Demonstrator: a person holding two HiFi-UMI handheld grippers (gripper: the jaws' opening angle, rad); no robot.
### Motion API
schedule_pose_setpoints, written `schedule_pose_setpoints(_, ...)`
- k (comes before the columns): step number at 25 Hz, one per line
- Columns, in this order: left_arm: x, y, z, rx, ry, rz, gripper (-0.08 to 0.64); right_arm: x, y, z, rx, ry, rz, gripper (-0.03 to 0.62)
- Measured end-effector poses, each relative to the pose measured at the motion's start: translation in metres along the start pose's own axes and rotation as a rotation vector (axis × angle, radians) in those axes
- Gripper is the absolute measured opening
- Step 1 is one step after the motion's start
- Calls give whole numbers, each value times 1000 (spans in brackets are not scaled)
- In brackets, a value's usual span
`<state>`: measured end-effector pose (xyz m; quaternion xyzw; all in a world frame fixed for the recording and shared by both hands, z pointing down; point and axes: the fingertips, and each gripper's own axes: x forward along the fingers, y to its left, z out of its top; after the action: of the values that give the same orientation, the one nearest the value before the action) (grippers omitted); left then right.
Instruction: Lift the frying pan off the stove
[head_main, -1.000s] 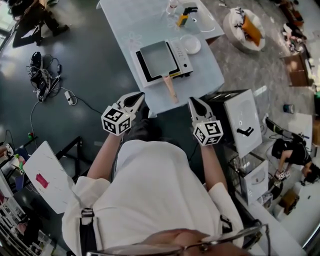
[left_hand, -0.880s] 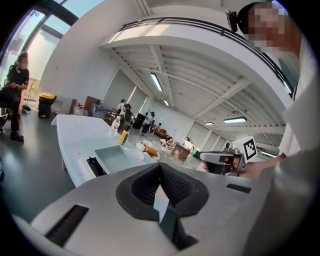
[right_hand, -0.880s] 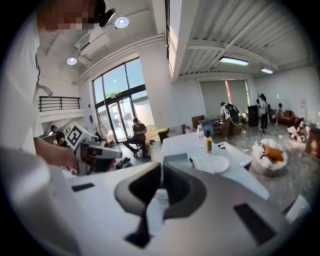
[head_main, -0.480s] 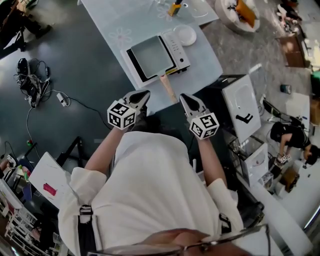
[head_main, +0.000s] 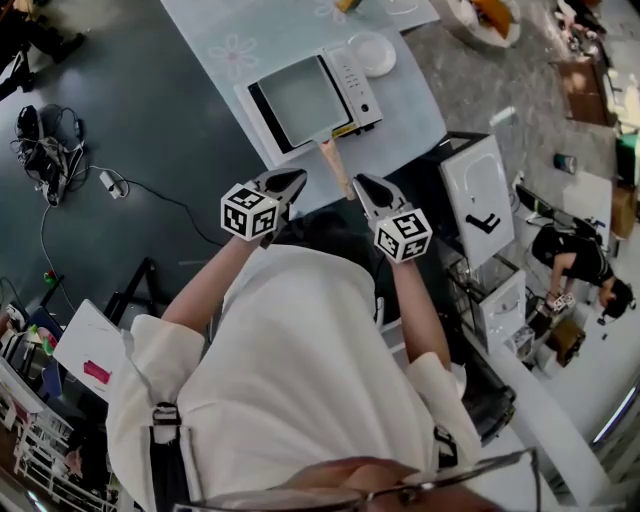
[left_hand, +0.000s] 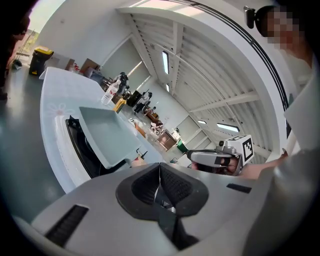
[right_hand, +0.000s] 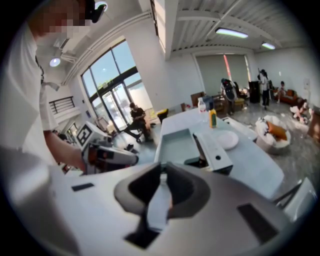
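A square grey frying pan (head_main: 303, 100) sits on the black-topped white stove (head_main: 352, 80), its wooden handle (head_main: 337, 165) pointing toward me over the table's near edge. My left gripper (head_main: 297, 180) hangs just left of the handle's end and my right gripper (head_main: 360, 185) just right of it. Both are shut, empty and apart from the handle. The left gripper view shows its shut jaws, the left gripper (left_hand: 160, 167), with the pan (left_hand: 107, 135) beyond. In the right gripper view, the right gripper (right_hand: 161, 177) has the pan (right_hand: 177, 142) ahead.
The stove stands on a pale table (head_main: 230, 60) with a white plate (head_main: 372, 50) behind it and a yellow bottle (right_hand: 213, 118) farther back. A white cabinet (head_main: 480, 200) stands close on my right. Cables (head_main: 45, 150) lie on the floor at left.
Both grippers have drawn closer together and nearer the pan handle's end. Their jaws stayed shut. The table has slid up in the head view.
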<state>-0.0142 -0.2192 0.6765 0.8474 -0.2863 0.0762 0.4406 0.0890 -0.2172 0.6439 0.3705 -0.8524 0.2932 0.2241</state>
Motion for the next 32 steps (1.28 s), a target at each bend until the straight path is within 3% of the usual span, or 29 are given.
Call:
schedule_pose_setpoints(8,32,10,-12,-166,29,-21,51,18,-16,-13,12,113,76,130)
schedule_pose_setpoints(20,80,29,-32,-482,5,-9,270,51,-35,-64,149,345,276,229)
schedule_pose_setpoints(32,126,37,-37,-593,-7,-52,305,73,-22,-97,179,543,510,258)
